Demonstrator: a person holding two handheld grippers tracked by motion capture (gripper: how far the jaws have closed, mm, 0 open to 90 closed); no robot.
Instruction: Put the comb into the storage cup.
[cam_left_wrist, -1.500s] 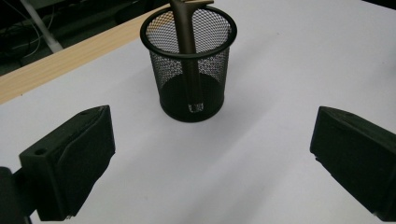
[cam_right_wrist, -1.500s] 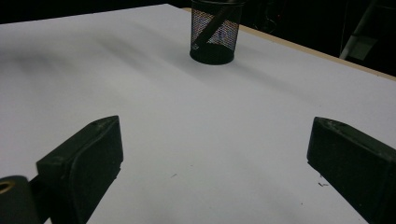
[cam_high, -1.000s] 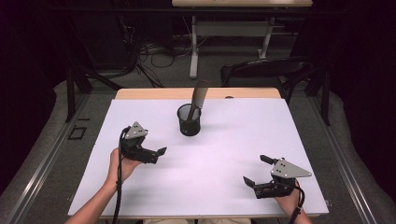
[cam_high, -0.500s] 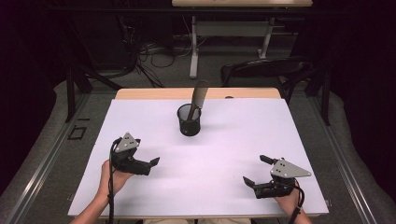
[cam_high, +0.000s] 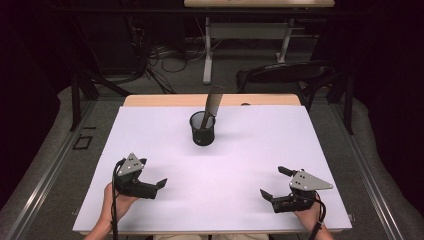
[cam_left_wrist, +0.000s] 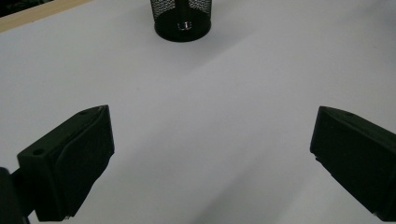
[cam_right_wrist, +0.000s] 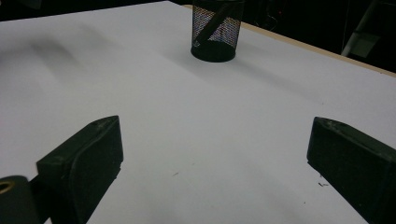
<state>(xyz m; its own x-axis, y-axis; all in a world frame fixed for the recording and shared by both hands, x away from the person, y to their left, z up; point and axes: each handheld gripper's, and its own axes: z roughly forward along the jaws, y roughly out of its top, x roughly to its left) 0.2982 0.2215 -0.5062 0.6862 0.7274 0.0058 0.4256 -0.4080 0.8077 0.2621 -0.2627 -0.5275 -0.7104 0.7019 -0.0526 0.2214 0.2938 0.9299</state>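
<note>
1. Step: nothing in hand. Both tongs are idle near the front edge of the worktop. My read: either the work with the cup is finished or a reach hasn't started.
2. Task thing: black mesh cup stands upright at centre-rear of the white worktop, well apart from both tongs. A flat grey tool with a dark handle stands in it, leaning right, blade end above the rim. Can't tell what the tool is.
3. Left tongs: released, jaws spread wide, nothing between them. The left gripper view has bare white sheet between the jaws and the cup base far ahead, slightly left of centre.
4. Right tongs: also released, jaws wide, empty. The right gripper view has the cup far off, near centre, with the tool handle slanting inside the mesh.
5. Pose: left hand at front-left, tongs pointing right and slightly forward, held low over the sheet. Right hand at front-right, tongs pointing left toward the middle, also low. Can't tell whether either touches the sheet.
6. Next move, if the cup or tool is the target: a long forward reach from either side. For the tool, come in above the rim and close on the exposed shaft. The lean means the tongs should align with the tilt. The mesh cup looks light, so a side knock could tip it.
</note>
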